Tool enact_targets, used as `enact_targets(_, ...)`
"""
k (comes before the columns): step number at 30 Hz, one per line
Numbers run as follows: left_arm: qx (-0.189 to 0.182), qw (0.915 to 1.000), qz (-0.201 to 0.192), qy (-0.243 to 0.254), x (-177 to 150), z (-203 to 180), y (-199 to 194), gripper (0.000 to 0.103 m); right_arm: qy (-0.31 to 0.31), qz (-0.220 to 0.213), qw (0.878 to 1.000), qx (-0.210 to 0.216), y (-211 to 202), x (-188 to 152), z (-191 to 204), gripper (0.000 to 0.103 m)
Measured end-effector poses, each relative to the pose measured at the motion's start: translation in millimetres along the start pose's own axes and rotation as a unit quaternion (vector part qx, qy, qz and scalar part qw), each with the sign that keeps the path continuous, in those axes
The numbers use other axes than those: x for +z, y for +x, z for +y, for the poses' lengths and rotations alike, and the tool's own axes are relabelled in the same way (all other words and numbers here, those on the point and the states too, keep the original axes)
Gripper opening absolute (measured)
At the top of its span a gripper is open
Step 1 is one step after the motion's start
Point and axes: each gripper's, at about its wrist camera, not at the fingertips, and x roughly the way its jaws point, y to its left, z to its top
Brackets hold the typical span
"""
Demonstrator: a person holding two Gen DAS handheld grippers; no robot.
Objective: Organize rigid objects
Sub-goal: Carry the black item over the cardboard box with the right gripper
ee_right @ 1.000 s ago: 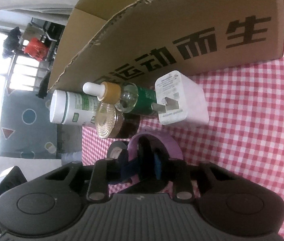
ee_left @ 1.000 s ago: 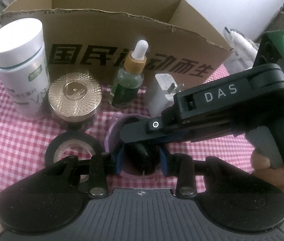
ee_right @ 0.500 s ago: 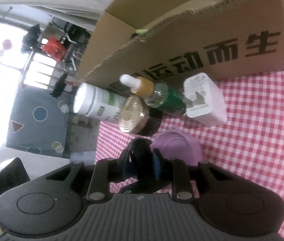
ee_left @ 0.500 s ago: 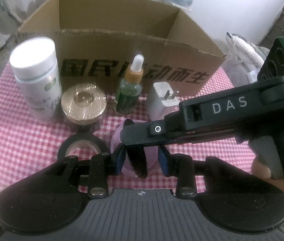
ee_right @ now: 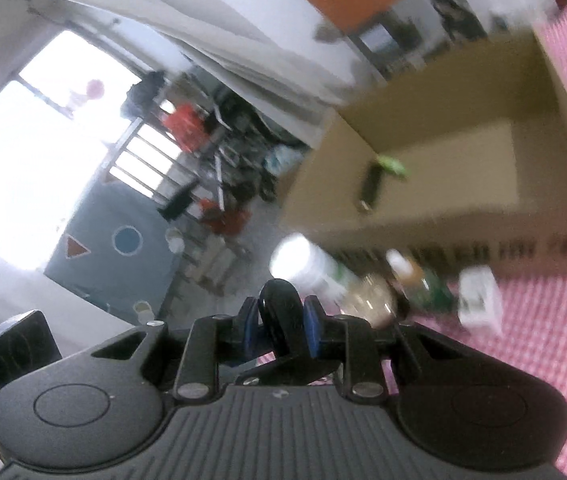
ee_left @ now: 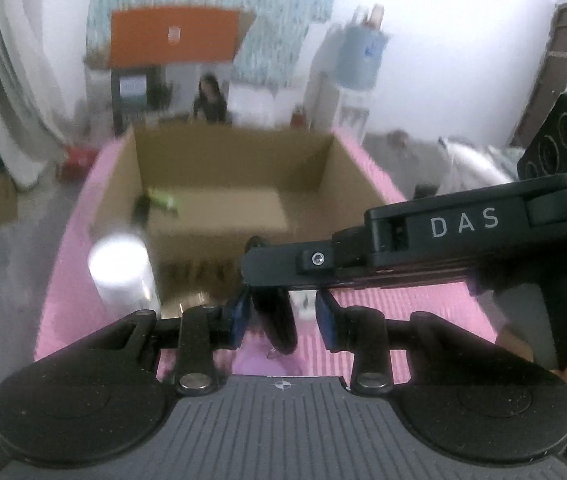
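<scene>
The right claw (ee_right: 279, 328) is seen nearly closed, pads clamped on a black roll of tape (ee_right: 281, 312). The left claw (ee_left: 283, 320) stands partly open around that roll; contact cannot be told. The cardboard box (ee_left: 219, 208) lies ahead of and below both claws. A release short of its rim would likely topple the bottles below.

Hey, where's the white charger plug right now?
In the right wrist view, the white charger plug stands on the checked cloth, before the cardboard box, right of the green dropper bottle.

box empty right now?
No. In the right wrist view a dark object with a green end already lies on the floor of the cardboard box.
</scene>
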Motion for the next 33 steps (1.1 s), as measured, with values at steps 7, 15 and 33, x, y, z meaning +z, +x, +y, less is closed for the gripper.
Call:
enact_targets(7,0.007,0.9993,-0.038,0.005,44,-1,-1,0.034,-0.029,-0.036,0.999,0.022,-11,40,20,0.027)
enact_targets(15,0.007,0.9994,-0.012,-0.032,82,26,48,0.034,-0.010,0.000,1.000,0.013,19,101,-4,0.027)
enact_targets(33,0.053,0.9899,0.120,-0.053,70,77,131,0.038,0.137,0.196,0.971,0.001,157,127,-115,0.030)
